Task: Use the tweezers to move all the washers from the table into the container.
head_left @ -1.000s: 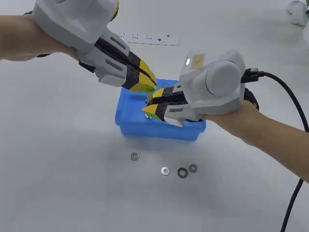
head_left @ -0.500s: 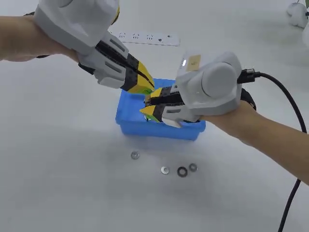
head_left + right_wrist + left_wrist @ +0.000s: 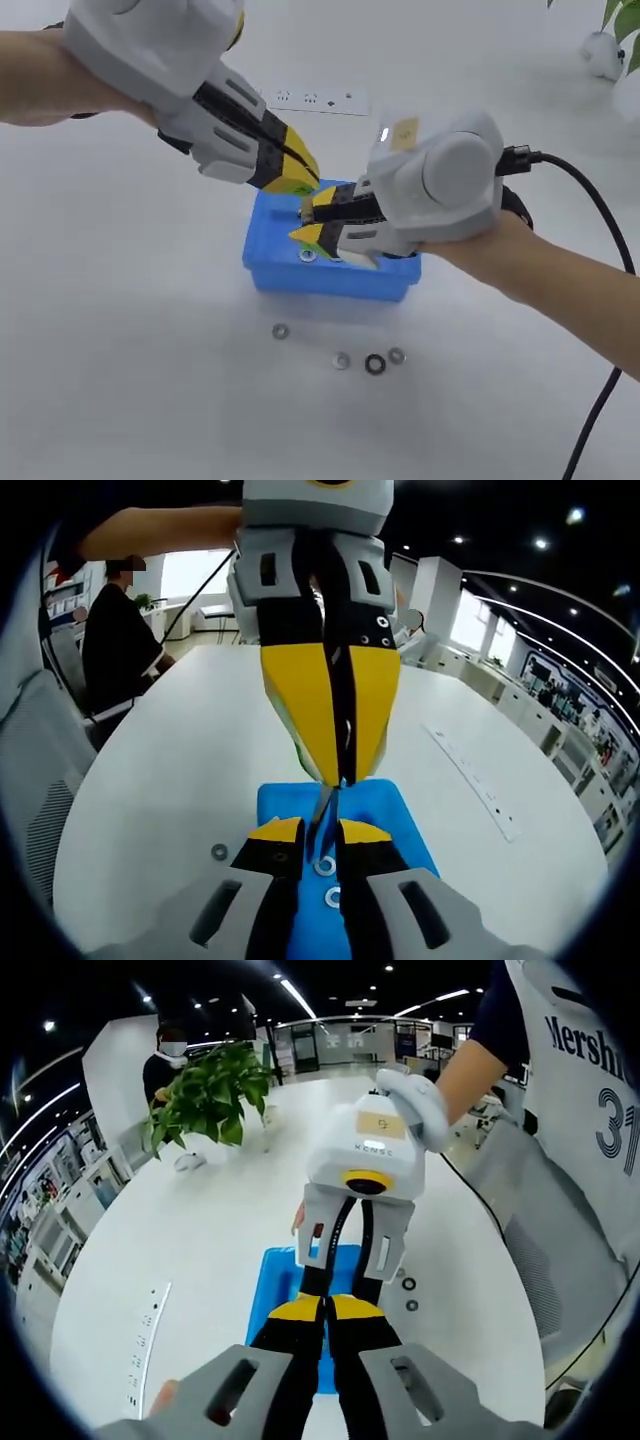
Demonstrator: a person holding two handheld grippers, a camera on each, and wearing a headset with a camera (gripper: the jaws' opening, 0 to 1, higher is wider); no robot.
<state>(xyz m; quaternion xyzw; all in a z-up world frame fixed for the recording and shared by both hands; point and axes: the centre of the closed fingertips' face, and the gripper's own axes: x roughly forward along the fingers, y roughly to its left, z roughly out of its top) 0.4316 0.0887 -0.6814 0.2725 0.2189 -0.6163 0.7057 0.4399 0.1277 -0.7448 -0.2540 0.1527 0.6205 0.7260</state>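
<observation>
Washers (image 3: 325,866) lie in container (image 3: 388,810) beside tweezers (image 3: 326,815) between right gripper's (image 3: 320,830) jaws.

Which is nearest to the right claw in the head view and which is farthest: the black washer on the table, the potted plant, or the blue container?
1. blue container, directly beneath the right claw.
2. black washer, on the table in front of the container.
3. potted plant, far off at the top right corner.
</observation>
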